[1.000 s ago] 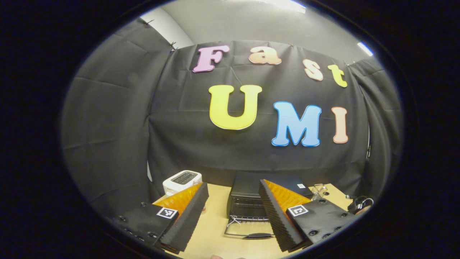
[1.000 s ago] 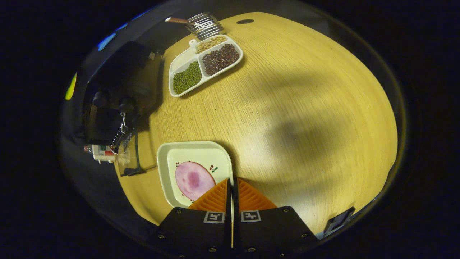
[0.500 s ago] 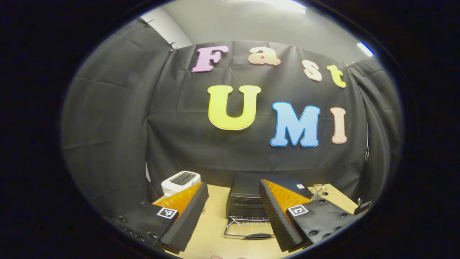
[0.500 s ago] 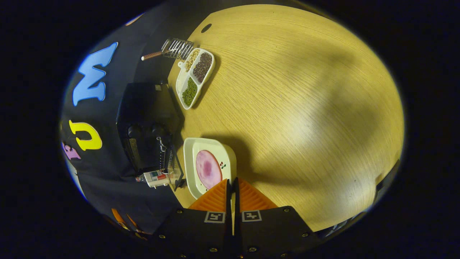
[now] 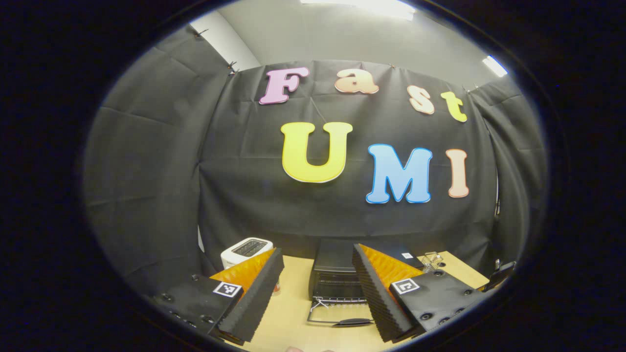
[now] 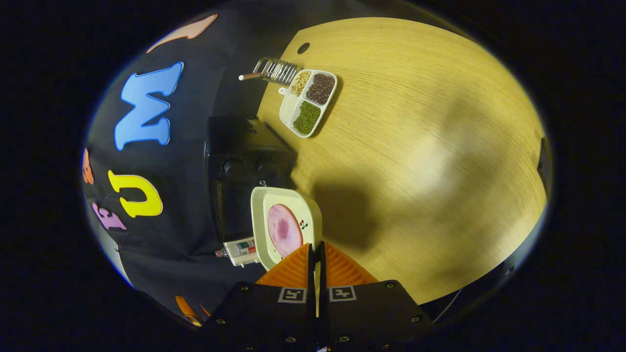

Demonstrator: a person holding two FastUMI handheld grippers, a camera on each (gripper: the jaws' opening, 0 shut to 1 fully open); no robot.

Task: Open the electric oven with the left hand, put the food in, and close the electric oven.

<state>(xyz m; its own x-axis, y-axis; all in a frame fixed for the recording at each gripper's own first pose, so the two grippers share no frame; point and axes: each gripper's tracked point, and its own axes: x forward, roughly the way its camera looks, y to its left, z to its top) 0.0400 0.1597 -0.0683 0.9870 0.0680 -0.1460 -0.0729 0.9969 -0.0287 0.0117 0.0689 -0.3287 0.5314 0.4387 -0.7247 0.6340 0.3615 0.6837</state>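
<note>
The right hand-held gripper (image 6: 316, 254) is clamped on the near rim of a white square plate (image 6: 259, 215), its two fingers pressed together with only the thin plate edge between them. The plate carries a round pink slice of ham (image 6: 283, 230) and a small cherry motif beside it. In the right gripper view the plate hangs just in front of the black electric oven (image 6: 239, 166), overlapping its front; whether it touches the oven cannot be told. Beyond the oven, on the wooden tabletop (image 6: 415, 146), lies a white divided tray (image 6: 308, 102) with green beans, dark beans and pale beans in separate compartments, and just past it a small wire rack (image 6: 276, 71) with a wooden handle. A small white box with coloured markings (image 6: 242, 249) shows beside the plate's lower edge.

The left hand-held gripper (image 5: 318, 288) hovers with its fingers spread wide apart and nothing between them. Ahead of it, well apart, the electric oven (image 5: 337, 274) stands on the tabletop (image 5: 288, 313) with its glass door (image 5: 337, 315) folded down and open, the handle nearest the camera. A white toaster (image 5: 244, 250) stands to the left of the oven.
</note>
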